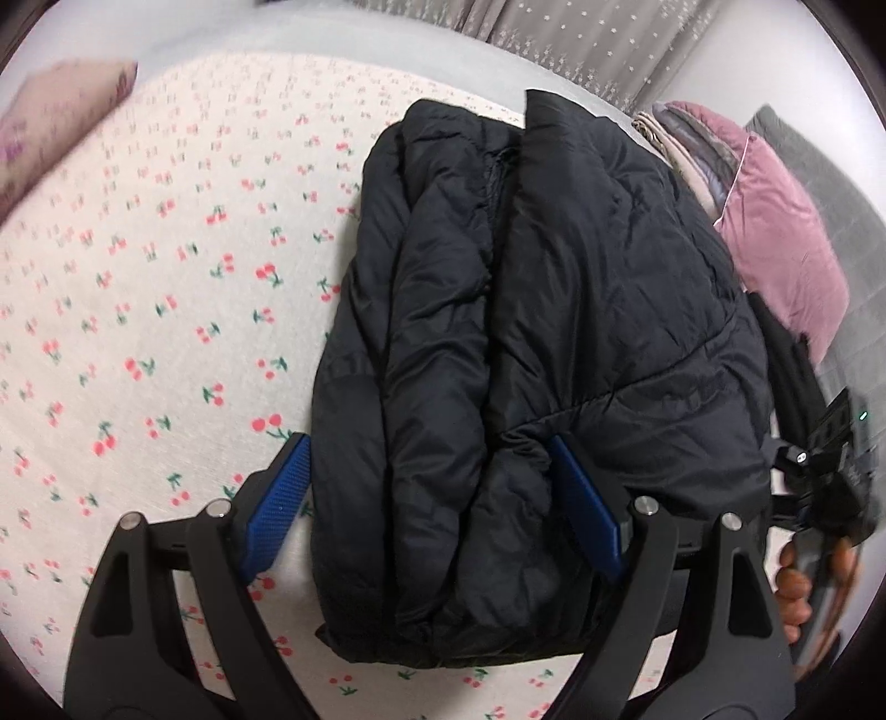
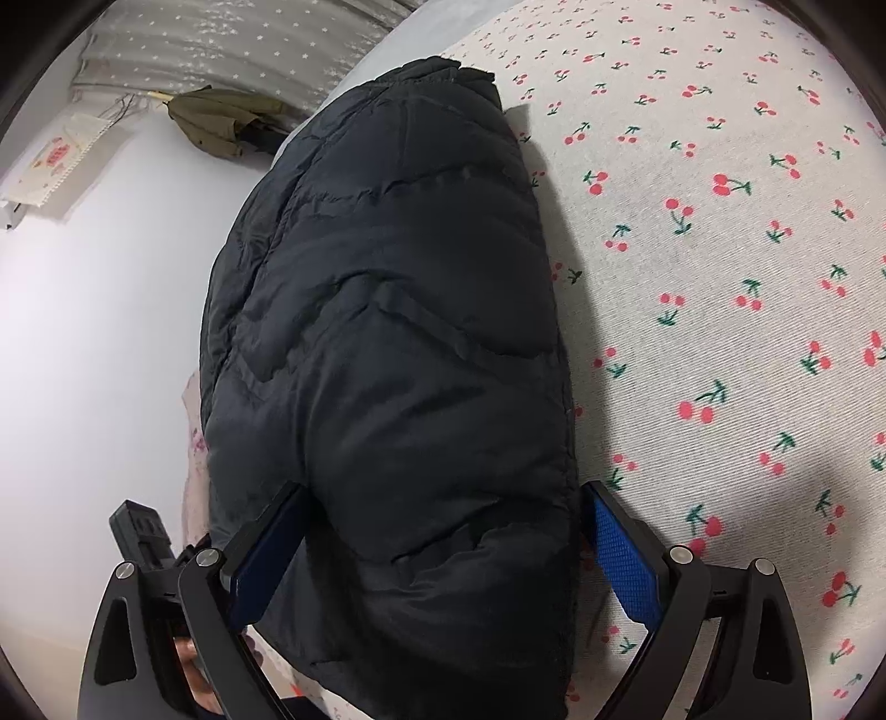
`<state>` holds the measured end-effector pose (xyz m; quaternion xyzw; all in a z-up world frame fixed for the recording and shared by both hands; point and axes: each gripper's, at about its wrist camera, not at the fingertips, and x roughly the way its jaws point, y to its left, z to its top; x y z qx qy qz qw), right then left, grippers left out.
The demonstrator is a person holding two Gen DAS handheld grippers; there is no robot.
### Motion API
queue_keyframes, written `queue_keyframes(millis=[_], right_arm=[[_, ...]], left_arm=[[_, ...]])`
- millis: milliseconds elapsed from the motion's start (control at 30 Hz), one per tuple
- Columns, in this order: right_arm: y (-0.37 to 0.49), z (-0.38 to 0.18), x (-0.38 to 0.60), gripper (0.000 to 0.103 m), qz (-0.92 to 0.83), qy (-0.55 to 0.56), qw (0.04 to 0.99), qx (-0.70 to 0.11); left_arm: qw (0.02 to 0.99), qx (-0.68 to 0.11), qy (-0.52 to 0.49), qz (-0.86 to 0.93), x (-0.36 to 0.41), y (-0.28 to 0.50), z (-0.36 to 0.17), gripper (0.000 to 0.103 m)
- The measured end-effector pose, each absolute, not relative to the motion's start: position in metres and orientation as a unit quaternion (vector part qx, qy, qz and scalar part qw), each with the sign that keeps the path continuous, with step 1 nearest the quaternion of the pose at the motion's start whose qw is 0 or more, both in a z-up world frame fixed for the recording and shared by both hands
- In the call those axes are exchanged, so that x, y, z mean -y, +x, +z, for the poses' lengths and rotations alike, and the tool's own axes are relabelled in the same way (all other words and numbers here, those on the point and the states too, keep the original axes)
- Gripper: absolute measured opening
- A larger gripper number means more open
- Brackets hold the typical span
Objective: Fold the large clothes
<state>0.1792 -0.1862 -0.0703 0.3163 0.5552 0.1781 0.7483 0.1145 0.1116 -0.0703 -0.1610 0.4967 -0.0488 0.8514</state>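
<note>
Where the cherry-print sheet (image 1: pixel 166 288) covers the bed, a black padded jacket (image 1: pixel 526 360) lies folded into a long bundle, its sides turned inward so that a seam runs down the middle in the left wrist view. The left tongs (image 1: pixel 432 509) stand released, blue pads (image 1: pixel 277 509) spread wide to either side of the bundle's near end; whether the pads touch the fabric cannot be told. The right tongs (image 2: pixel 443 554) are likewise released, straddling the jacket (image 2: pixel 398 360) at its near end, with the fabric bulging between the pads (image 2: pixel 626 559). In the left view the right-hand tool and the fingers holding it appear at the far right edge, beside the jacket. A pink cushion (image 1: pixel 786 249) and a stack of folded textiles (image 1: pixel 681 138) sit past the jacket's right side. A patterned pillow (image 1: pixel 50 127) lies at the sheet's far left. A grey star-print curtain (image 1: pixel 581 50) hangs behind the bed
</note>
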Motion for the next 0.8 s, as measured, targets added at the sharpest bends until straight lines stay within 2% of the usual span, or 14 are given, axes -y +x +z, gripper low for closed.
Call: queue_keyframes(millis=[133, 200, 633, 800], right_arm=[[0.178, -0.071, 0.175, 0.098, 0.178, 0.307, 0.756, -0.550], [0.178, -0.070, 0.172, 0.098, 0.175, 0.304, 0.759, -0.548], [0.171, -0.058, 0.132, 0.097, 0.151, 0.237, 0.805, -0.522], [0.167, -0.057, 0.124, 0.092, 0.146, 0.226, 0.813, -0.516]], left_arm=[[0.855, -0.495, -0.150, -0.045, -0.106, 0.117, -0.068, 0.085], [0.854, -0.495, -0.151, -0.049, -0.104, 0.118, -0.067, 0.081], [0.869, -0.481, -0.107, -0.045, -0.080, 0.122, -0.059, 0.044], [0.868, -0.482, -0.111, -0.046, -0.080, 0.124, -0.061, 0.043]])
